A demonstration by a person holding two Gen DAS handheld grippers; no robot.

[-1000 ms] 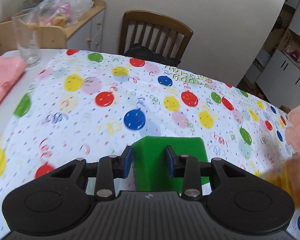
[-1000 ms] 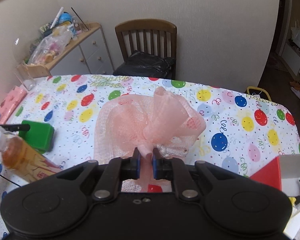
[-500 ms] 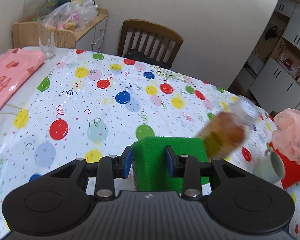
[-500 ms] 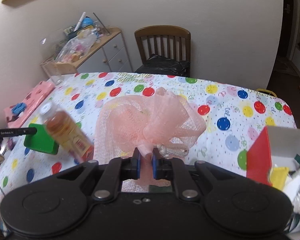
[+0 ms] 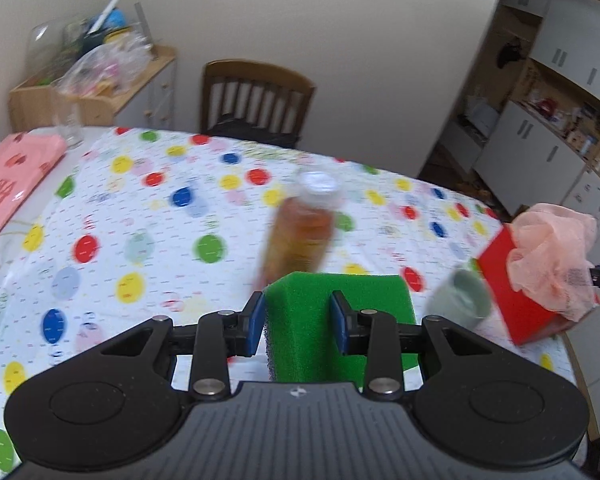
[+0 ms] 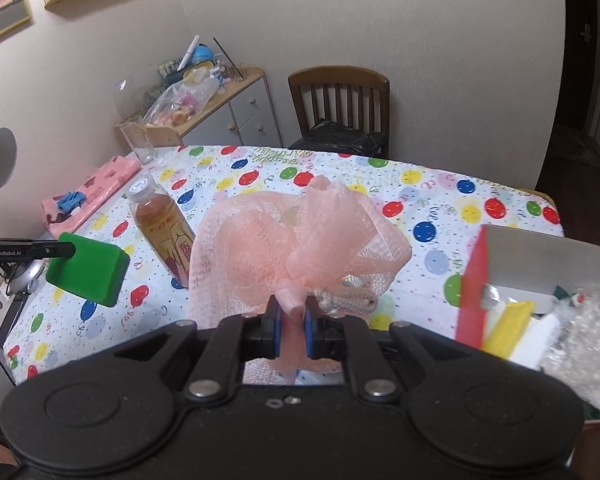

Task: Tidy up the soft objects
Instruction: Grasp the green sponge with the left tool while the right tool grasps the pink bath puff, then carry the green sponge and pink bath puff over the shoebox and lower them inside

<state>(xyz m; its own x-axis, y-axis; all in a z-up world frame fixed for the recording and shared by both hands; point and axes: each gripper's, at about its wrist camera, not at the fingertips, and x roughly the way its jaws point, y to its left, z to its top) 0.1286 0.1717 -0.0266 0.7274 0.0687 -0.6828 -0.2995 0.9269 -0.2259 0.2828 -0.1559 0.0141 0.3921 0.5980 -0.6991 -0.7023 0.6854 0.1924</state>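
Note:
My left gripper (image 5: 298,326) is shut on a green sponge (image 5: 340,300) and holds it above the balloon-print table. The sponge also shows in the right wrist view (image 6: 90,274), at the left. My right gripper (image 6: 290,322) is shut on a pink mesh bath pouf (image 6: 300,240), held above the table. The pouf shows in the left wrist view (image 5: 552,248), over a red box (image 5: 508,292). The red box (image 6: 474,288) stands open at the right and holds soft items, among them a yellow piece (image 6: 508,326).
A bottle of amber tea (image 5: 302,232) stands upright mid-table, also in the right wrist view (image 6: 162,228). A pale green cup (image 5: 460,298) stands beside the red box. A glass (image 6: 138,142) and pink folded cloth (image 6: 88,200) lie far left. A wooden chair (image 6: 340,96) stands behind the table.
Both grippers have risen and pulled back with their loads. The left gripper swung right, so the bottle, cup and red box came into its view. The red box's inside now shows on the right.

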